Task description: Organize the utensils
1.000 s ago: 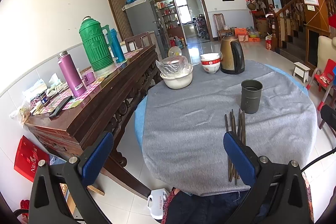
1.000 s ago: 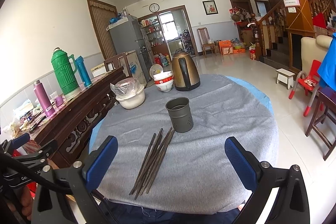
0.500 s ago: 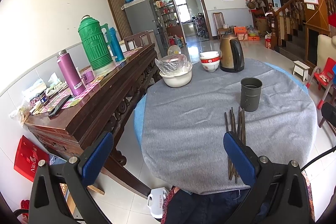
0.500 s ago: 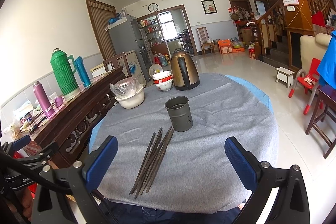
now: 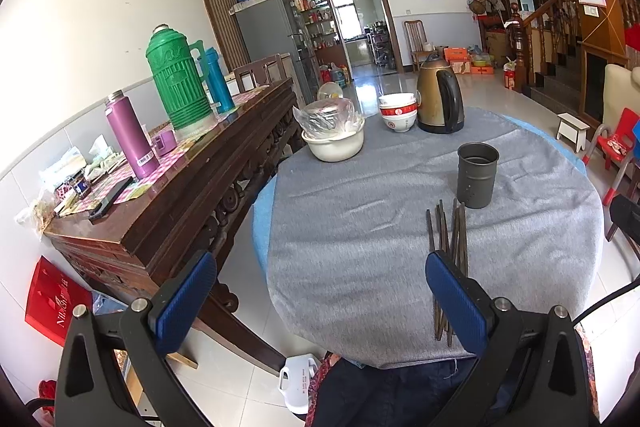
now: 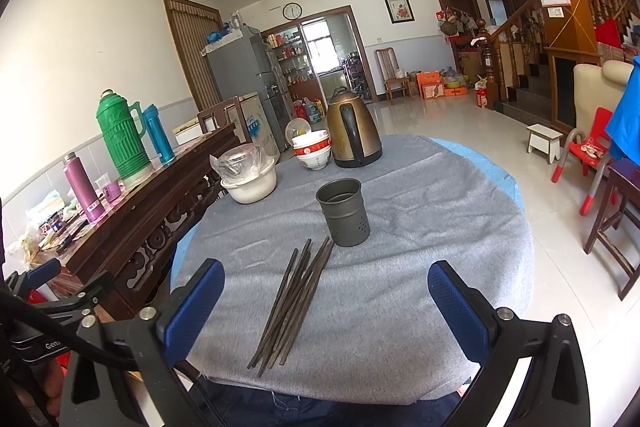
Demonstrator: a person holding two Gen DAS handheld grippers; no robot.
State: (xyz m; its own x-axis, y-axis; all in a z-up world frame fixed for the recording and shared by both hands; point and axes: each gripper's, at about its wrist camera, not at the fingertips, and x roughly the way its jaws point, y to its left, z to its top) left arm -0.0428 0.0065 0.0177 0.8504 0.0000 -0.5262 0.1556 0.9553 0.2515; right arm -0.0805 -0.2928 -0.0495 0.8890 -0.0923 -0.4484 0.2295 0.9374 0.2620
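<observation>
Round bench (image 6: 440, 227) under grey cloth, carrying a kettle (image 6: 354, 135), stacked bowls (image 6: 313, 150), and a bag-covered basin (image 6: 249, 179) at its far side, none between claws and chopsticks (image 6: 294, 301). Chopsticks lie bundled, long axis running from the near edge toward the perforated holder (image 6: 344, 213), tips just beside it. The left view alone shows the sideboard (image 5: 168, 195) fully; there the blue pad partly hides the bundle. Left claw (image 5: 320, 291) and right claw (image 6: 326, 307) both spread wide, empty.

left tongs (image 5: 320, 301): spread wide, empty, level | right tongs (image 6: 326, 301): spread wide, empty, level
</observation>
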